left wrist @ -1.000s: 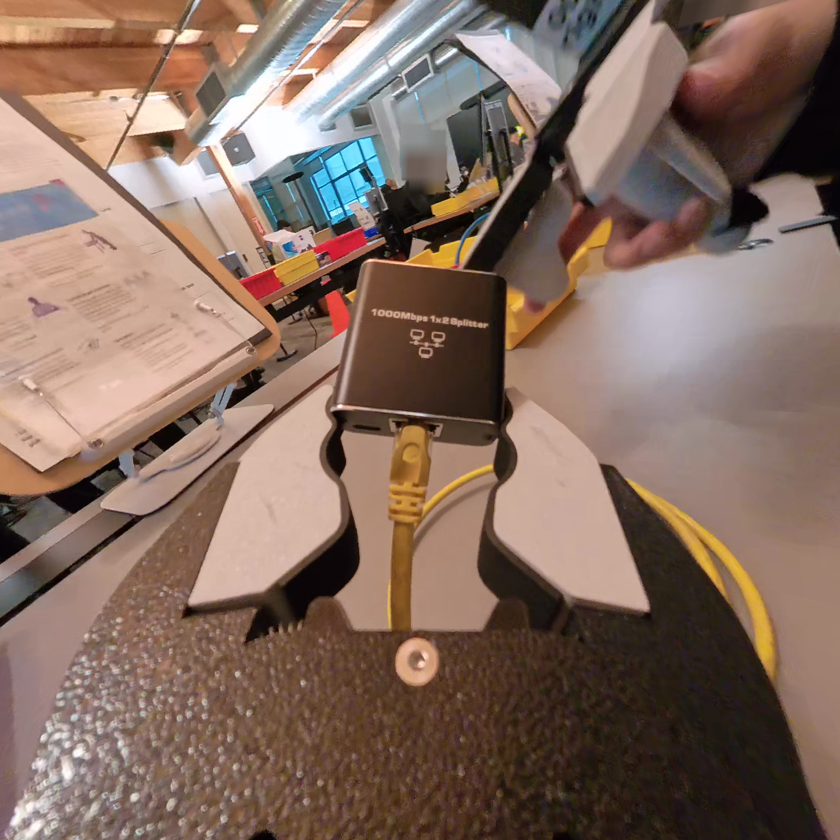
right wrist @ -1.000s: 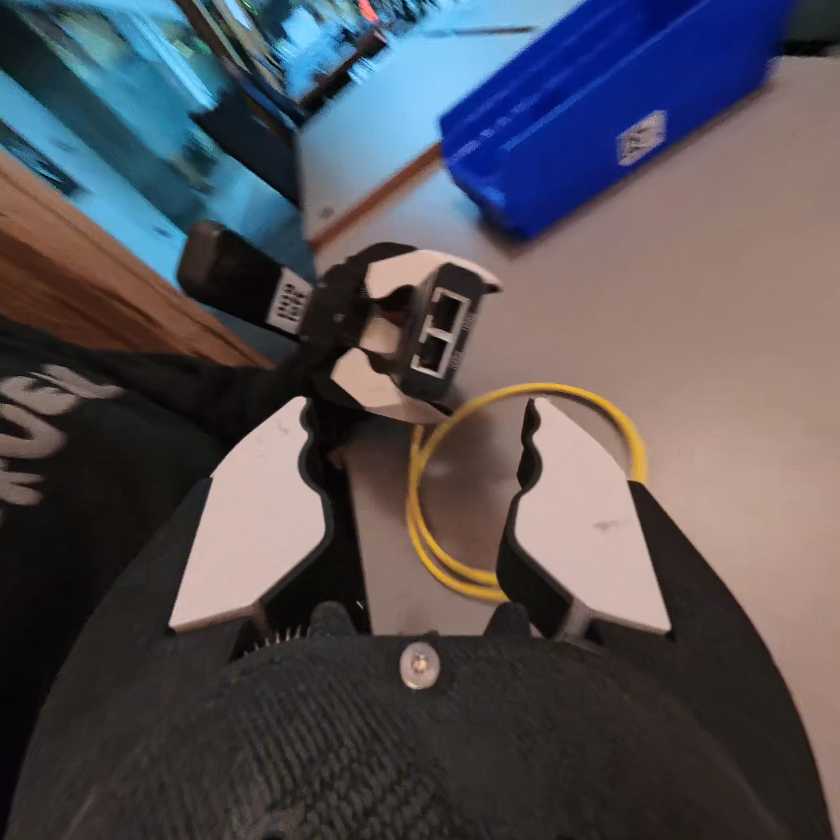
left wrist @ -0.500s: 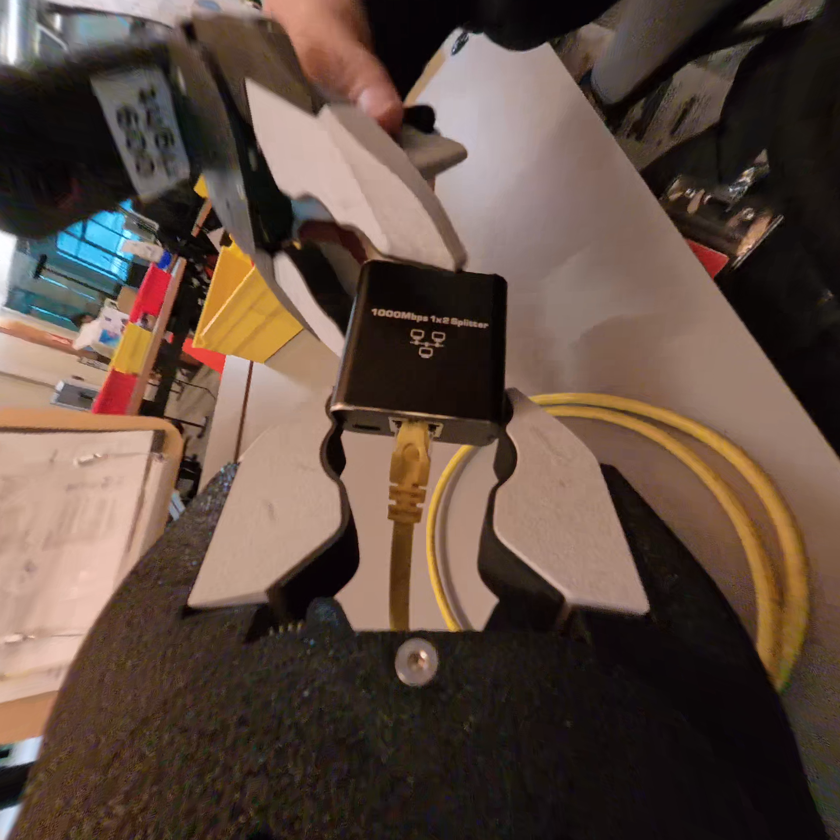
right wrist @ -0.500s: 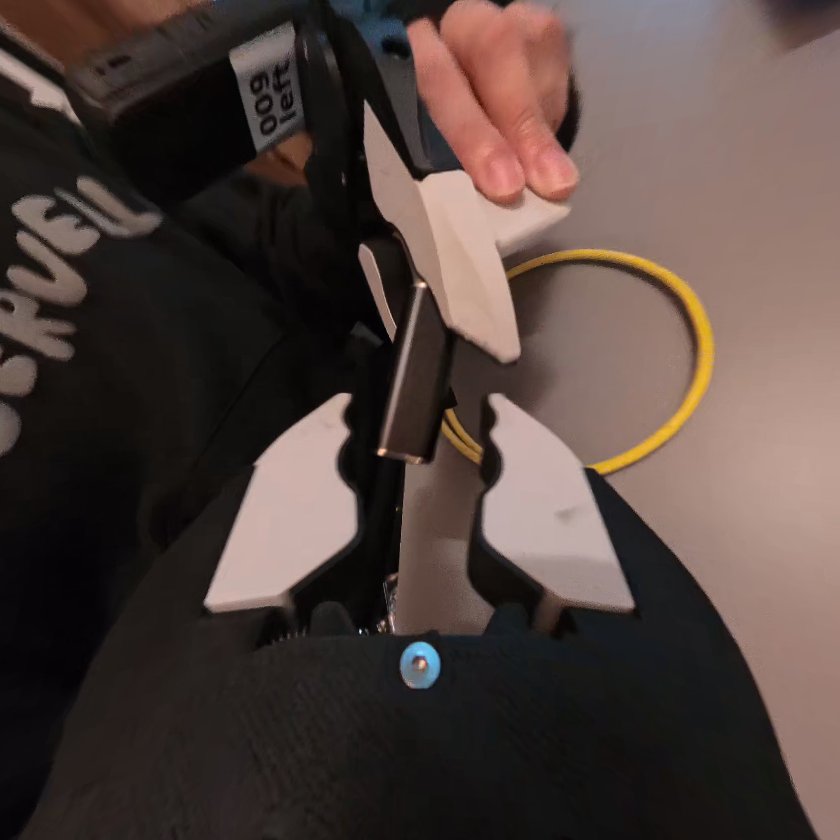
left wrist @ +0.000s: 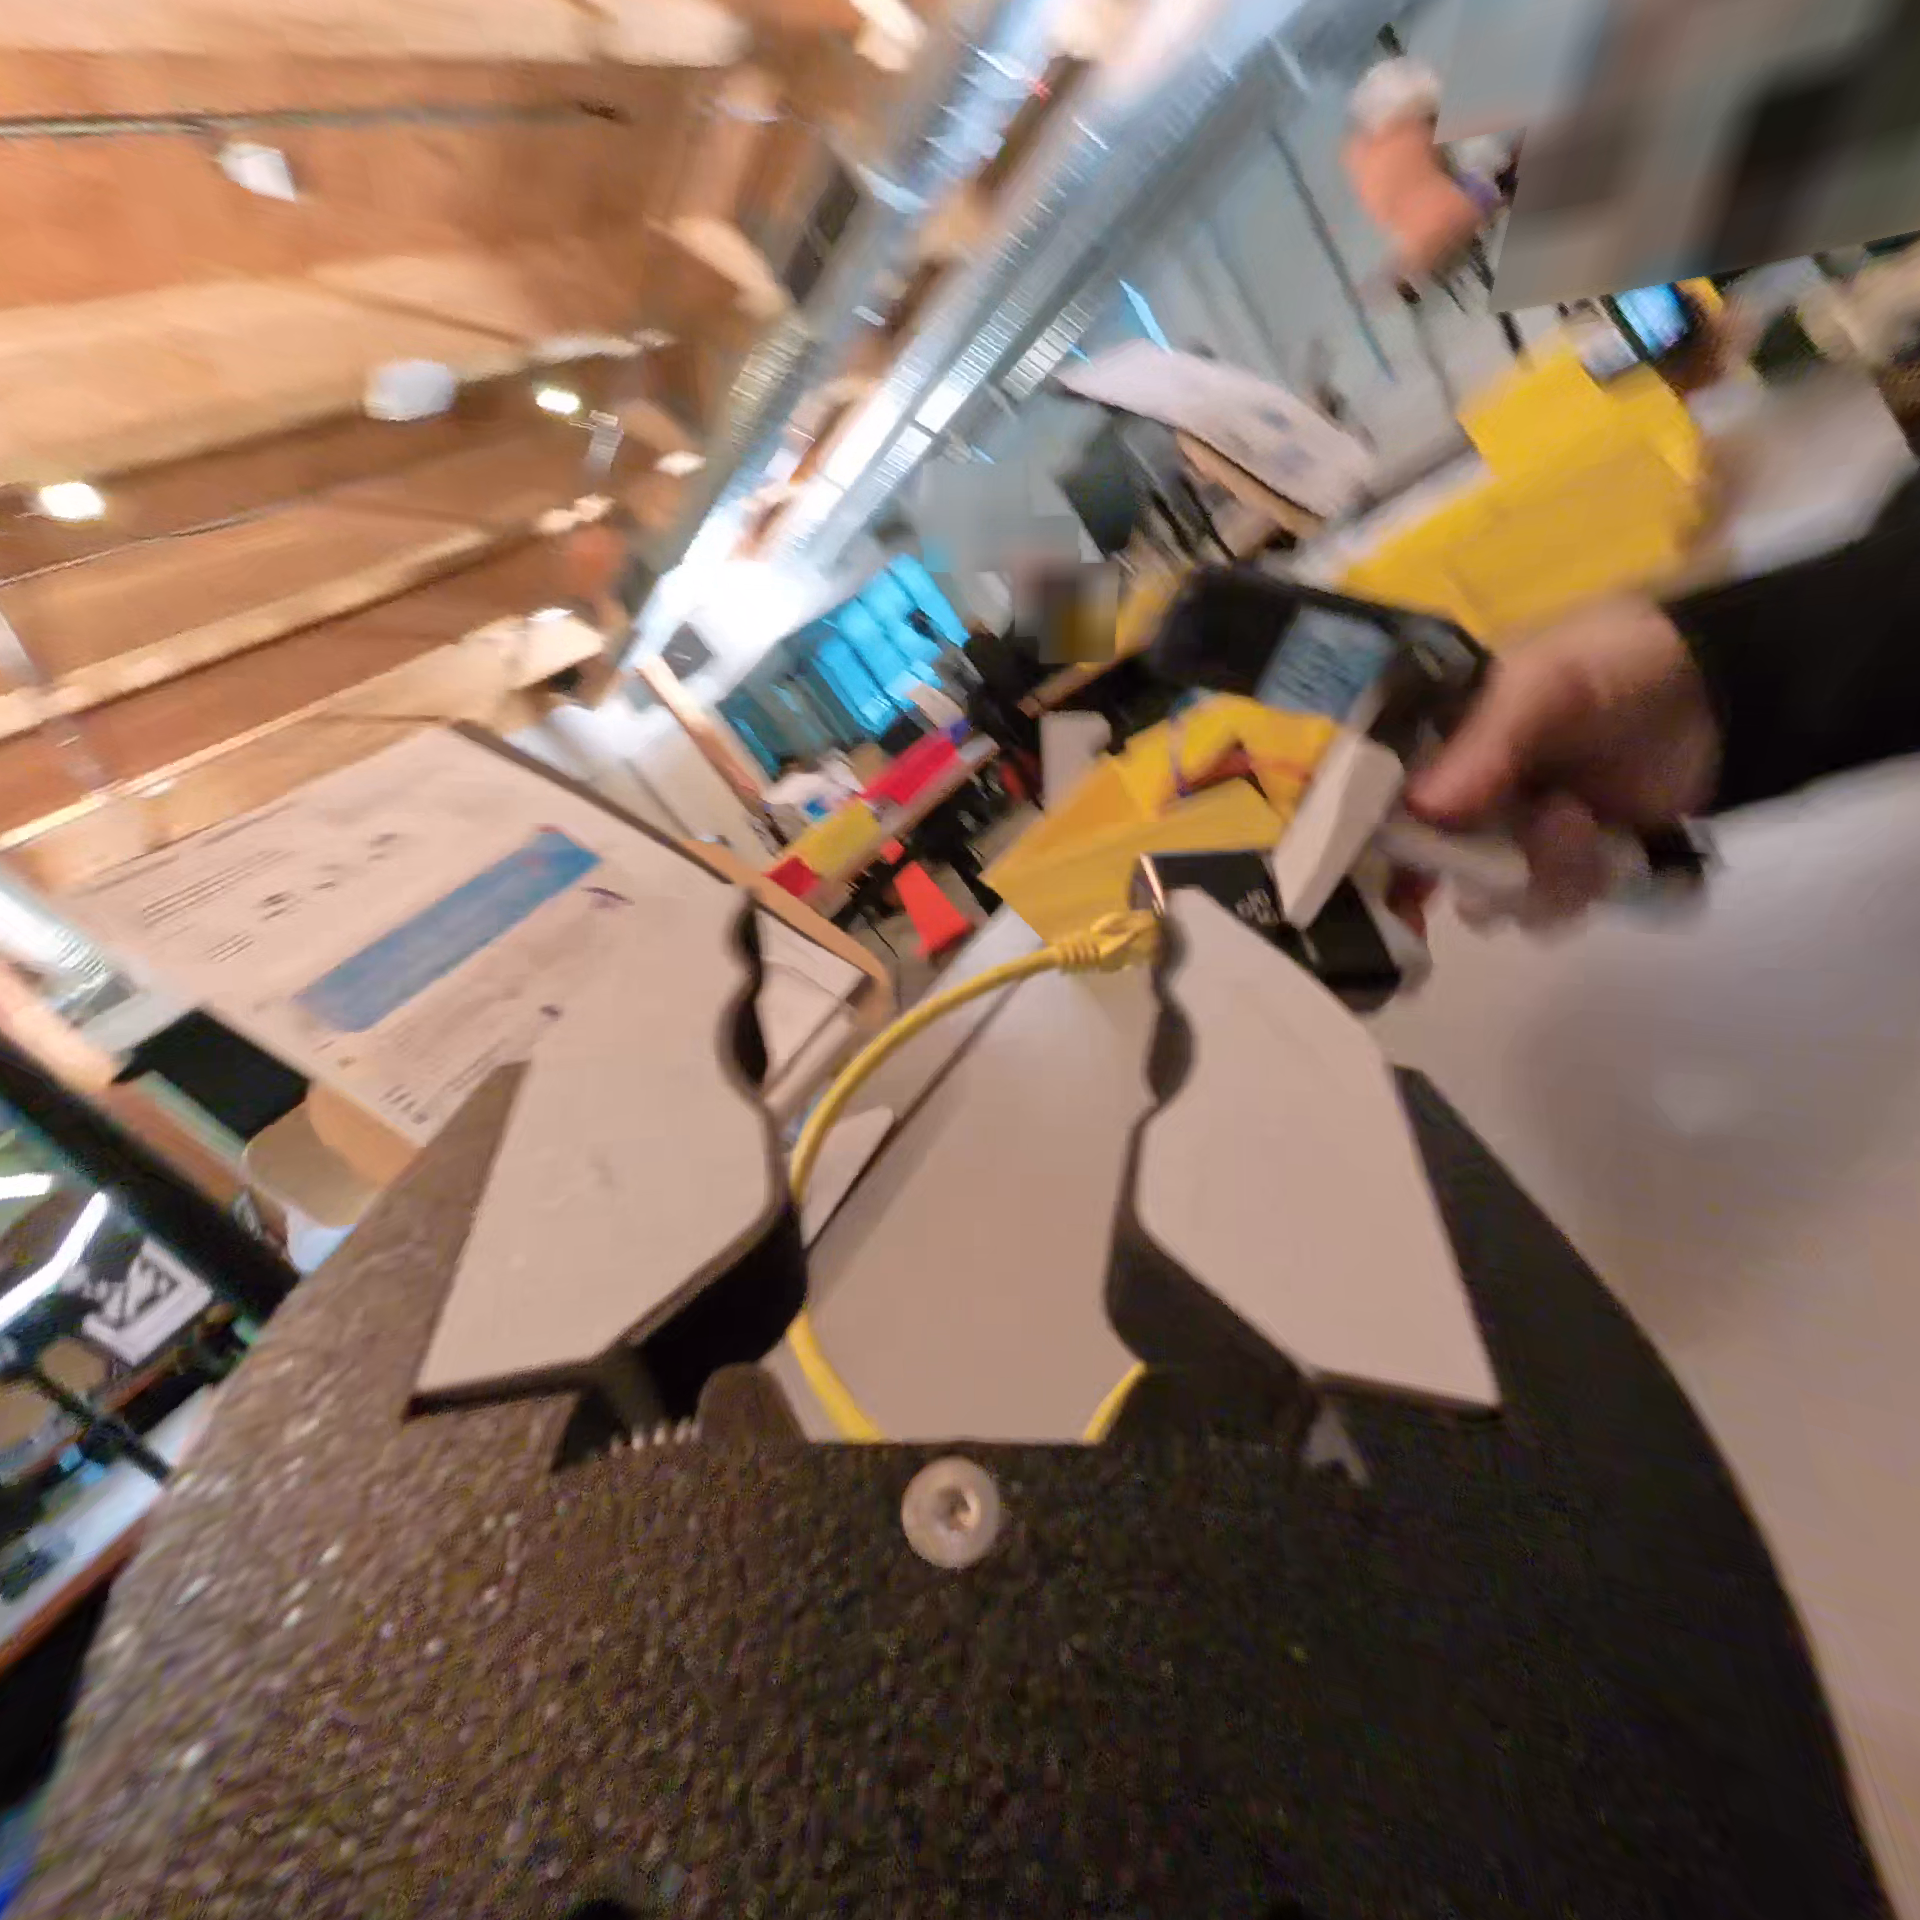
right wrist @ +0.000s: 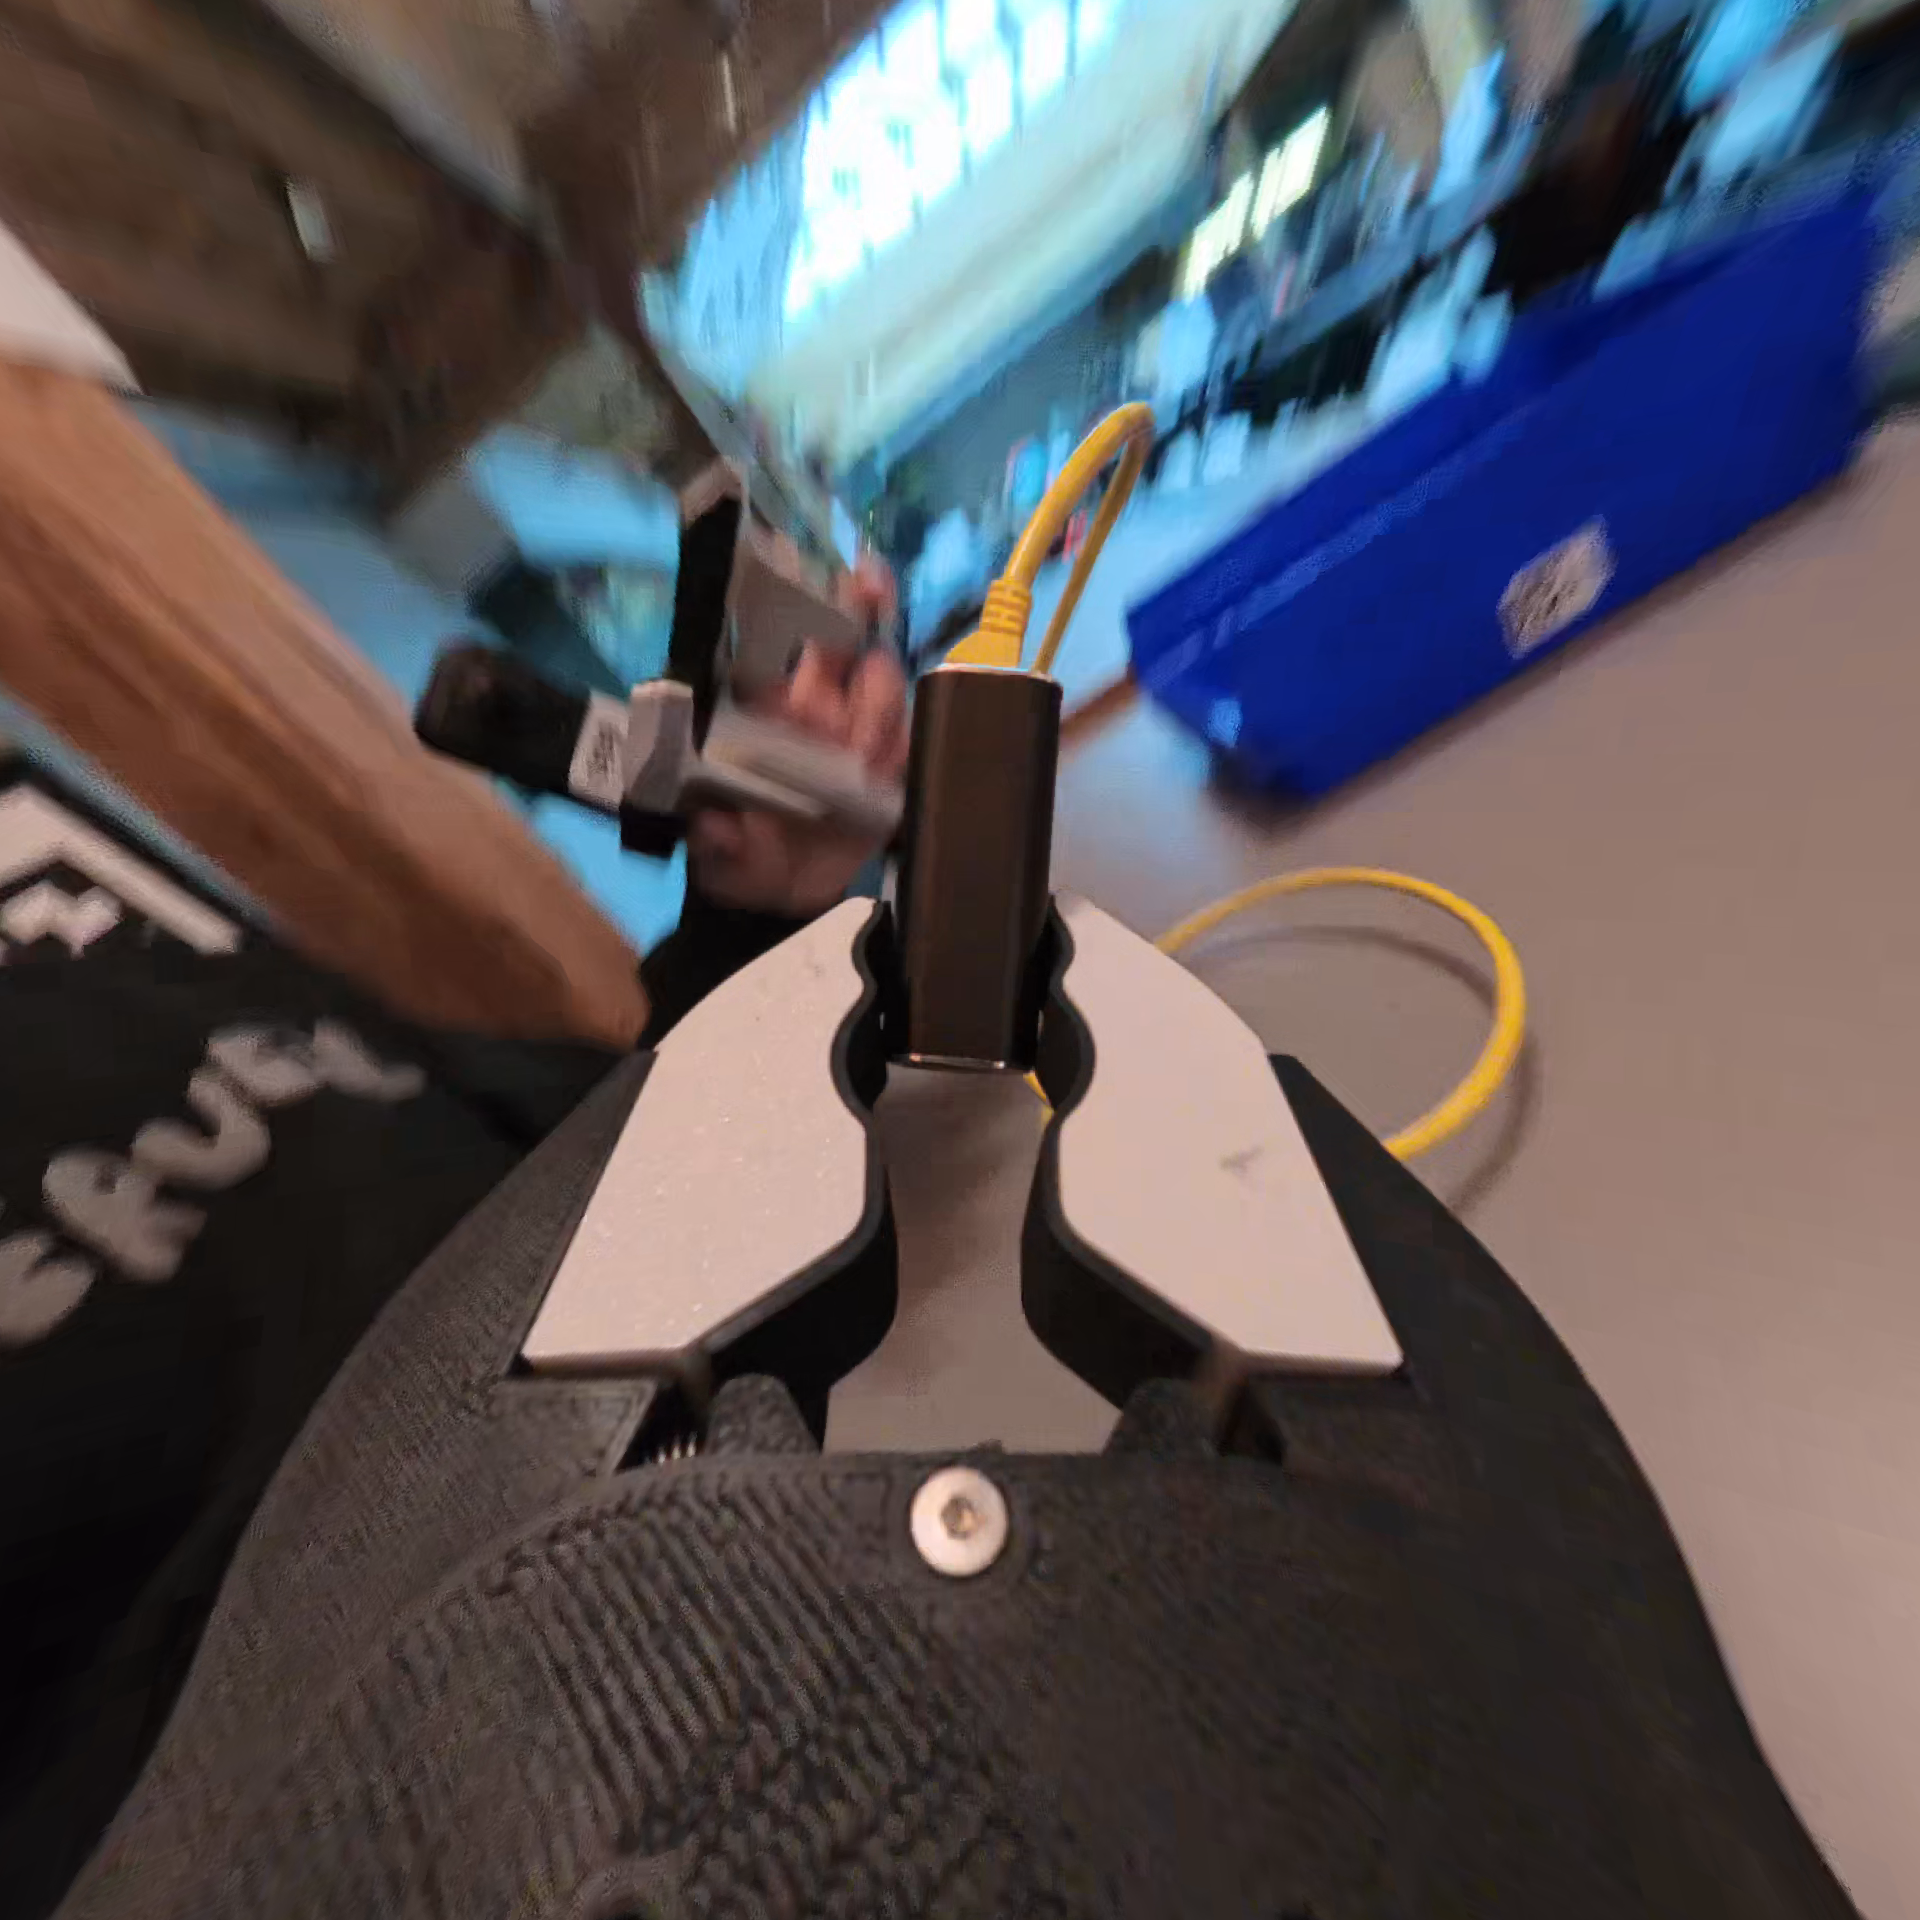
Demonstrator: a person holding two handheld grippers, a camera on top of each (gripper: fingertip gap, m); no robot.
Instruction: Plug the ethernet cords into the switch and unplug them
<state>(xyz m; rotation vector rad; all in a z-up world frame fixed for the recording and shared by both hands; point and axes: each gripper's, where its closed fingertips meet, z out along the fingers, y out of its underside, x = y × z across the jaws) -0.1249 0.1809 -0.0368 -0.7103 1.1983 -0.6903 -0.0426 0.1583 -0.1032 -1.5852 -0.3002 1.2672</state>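
The black switch [right wrist: 977, 862] stands upright between the fingers of my right gripper [right wrist: 966, 935], which is shut on its lower end. A yellow ethernet cord [right wrist: 1455, 987] is plugged into the switch's far end by its plug [right wrist: 1003, 623] and loops down onto the grey table [right wrist: 1662, 1039]. My left gripper [left wrist: 956, 935] is open and empty. In the left wrist view, the right gripper [left wrist: 1320, 821] holds the switch [left wrist: 1236, 894] just beyond my right fingertip, with the yellow plug [left wrist: 1101, 951] in it. The left gripper also shows in the right wrist view [right wrist: 665, 748], off to the left.
A wooden stand with printed sheets [left wrist: 416, 935] rises to the left. Yellow bins [left wrist: 1558, 509] sit behind the right hand [left wrist: 1558, 758]. A blue bin [right wrist: 1507, 582] stands at the table's far right. A person's dark shirt [right wrist: 156, 1195] is close on the left.
The switch has passed from my left gripper to my right one. The left gripper has opened and drawn back. The right gripper has shut on the switch.
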